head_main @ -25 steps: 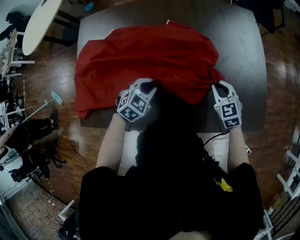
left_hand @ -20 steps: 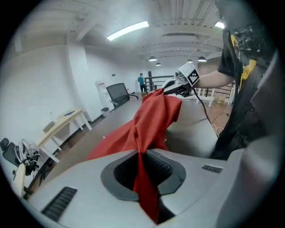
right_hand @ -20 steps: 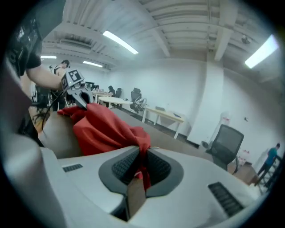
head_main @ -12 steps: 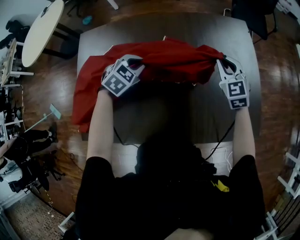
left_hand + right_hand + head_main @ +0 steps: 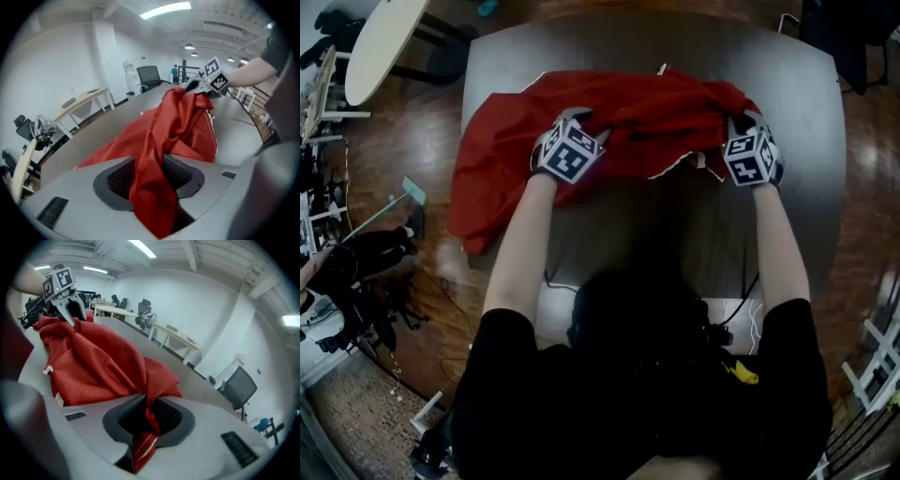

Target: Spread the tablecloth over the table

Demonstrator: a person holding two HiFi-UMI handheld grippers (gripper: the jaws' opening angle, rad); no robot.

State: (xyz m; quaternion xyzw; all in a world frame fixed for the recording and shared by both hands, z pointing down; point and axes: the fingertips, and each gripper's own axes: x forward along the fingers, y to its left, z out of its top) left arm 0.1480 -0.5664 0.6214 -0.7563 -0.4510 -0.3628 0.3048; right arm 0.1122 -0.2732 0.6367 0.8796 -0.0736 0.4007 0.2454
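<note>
The red tablecloth (image 5: pixel 656 112) lies bunched across the far half of the grey table (image 5: pixel 797 84), its left end hanging over the table's left edge. My left gripper (image 5: pixel 581 119) is at the cloth's middle. Its jaws have just been opening, and a thick fold (image 5: pixel 154 154) still lies between the parted pads of this gripper (image 5: pixel 150 176). My right gripper (image 5: pixel 742 120) is at the cloth's right end. Its jaws have also just been opening a little, but in its own view that gripper (image 5: pixel 149 416) still pinches a thin hemmed strip (image 5: pixel 146 439).
The near half of the table shows bare grey (image 5: pixel 675 234). A white oval table (image 5: pixel 380 42) stands on the wooden floor at far left, with gear on the floor (image 5: pixel 356 272) nearby. A dark chair (image 5: pixel 853 37) is at far right. A cable (image 5: pixel 741 291) hangs by the near edge.
Both grippers have moved away from me across the table, dragging the cloth's near edge back. The cloth is now heaped on the far half and the near tabletop is uncovered.
</note>
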